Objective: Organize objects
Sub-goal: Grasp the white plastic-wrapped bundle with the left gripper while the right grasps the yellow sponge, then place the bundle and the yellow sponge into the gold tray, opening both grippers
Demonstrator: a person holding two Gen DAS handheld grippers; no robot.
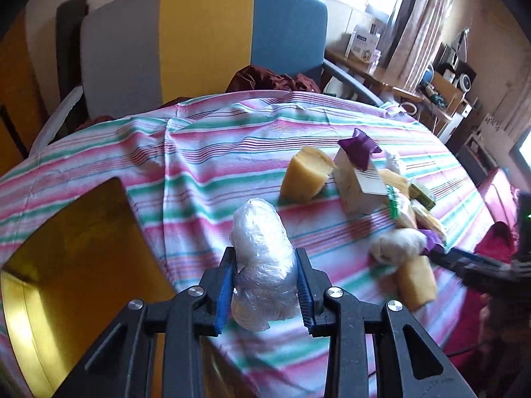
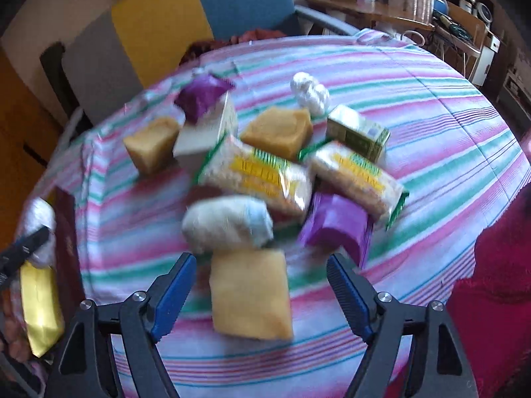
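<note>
Both grippers hang over the striped table. Left gripper (image 1: 265, 285) squeezes a plastic-wrapped lump (image 1: 262, 265) tight, lifted near the table's left edge. Right gripper (image 2: 262, 285) is wide apart, with a yellow block (image 2: 250, 295) lying between its fingers, not touched.

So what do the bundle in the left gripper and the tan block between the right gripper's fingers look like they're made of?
The bundle, clamped in the left gripper, looks wrapped in thin clear plastic film: glossy, crinkled, whitish inside, contents unclear. The tan block, lying between the open fingers of the right gripper, looks matte, smooth and waxy, maybe soap or cheese; blur leaves it open.
</note>
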